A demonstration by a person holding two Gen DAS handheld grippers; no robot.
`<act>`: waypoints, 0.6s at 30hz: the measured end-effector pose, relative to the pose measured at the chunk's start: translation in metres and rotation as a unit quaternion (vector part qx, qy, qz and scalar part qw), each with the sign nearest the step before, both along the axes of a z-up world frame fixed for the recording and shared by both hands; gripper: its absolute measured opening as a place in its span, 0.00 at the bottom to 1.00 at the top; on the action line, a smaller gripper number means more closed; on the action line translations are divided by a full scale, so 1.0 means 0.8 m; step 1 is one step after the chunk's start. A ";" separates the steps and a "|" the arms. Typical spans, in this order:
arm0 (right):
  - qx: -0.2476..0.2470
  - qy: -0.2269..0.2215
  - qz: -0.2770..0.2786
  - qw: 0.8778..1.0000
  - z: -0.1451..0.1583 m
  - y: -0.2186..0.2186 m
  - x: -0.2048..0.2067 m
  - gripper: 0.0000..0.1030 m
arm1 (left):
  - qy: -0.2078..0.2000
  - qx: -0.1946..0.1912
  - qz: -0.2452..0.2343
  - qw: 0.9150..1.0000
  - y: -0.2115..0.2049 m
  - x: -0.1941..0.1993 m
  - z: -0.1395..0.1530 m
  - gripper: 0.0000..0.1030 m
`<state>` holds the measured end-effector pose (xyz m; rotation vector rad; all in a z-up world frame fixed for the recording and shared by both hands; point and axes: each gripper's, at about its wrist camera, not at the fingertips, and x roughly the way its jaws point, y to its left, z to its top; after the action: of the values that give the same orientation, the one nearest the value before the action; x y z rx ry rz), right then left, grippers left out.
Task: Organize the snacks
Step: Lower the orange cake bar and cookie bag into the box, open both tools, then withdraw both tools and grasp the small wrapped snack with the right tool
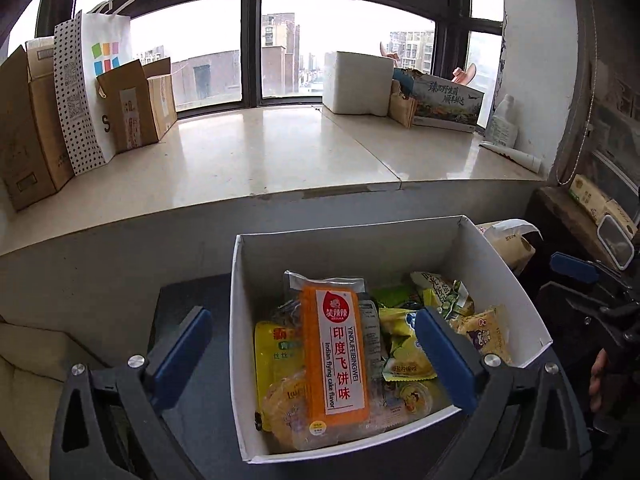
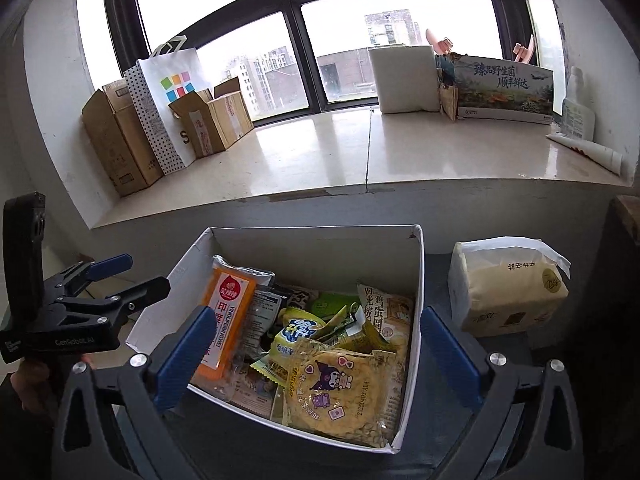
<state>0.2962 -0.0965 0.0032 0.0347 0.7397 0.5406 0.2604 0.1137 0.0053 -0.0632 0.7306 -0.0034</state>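
A white cardboard box [image 1: 500,272] stands on a dark table and holds several snack packets. An orange flying-cake packet [image 1: 334,354] lies on top at its left. It also shows in the right wrist view [image 2: 224,320], next to a yellow Kuromi cake packet [image 2: 340,392]. The box shows in the right wrist view too [image 2: 320,248]. My left gripper [image 1: 316,360] is open and empty above the box's near left part. My right gripper [image 2: 316,360] is open and empty above the box's near edge. The left gripper also shows at the left of the right wrist view [image 2: 124,276].
A pack of tissues [image 2: 508,292] stands on the table right of the box. Behind is a wide stone window sill [image 1: 260,160] with cardboard boxes [image 1: 136,108], a paper bag [image 1: 92,80], a foam box [image 1: 356,84] and a printed carton [image 2: 504,88].
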 end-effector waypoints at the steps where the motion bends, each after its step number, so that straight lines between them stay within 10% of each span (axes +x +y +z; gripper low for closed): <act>1: -0.005 -0.007 0.002 1.000 0.004 0.000 -0.007 1.00 | -0.004 0.002 0.006 1.000 -0.001 -0.010 0.003 1.00; 18: -0.046 0.006 0.085 0.995 -0.060 -0.066 -0.216 1.00 | 0.002 0.004 0.024 1.000 -0.054 -0.255 -0.023 1.00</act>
<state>0.1237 -0.1491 -0.0452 -0.1126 0.7823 0.6685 0.0567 0.0705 -0.0132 -0.0726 0.7330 0.0458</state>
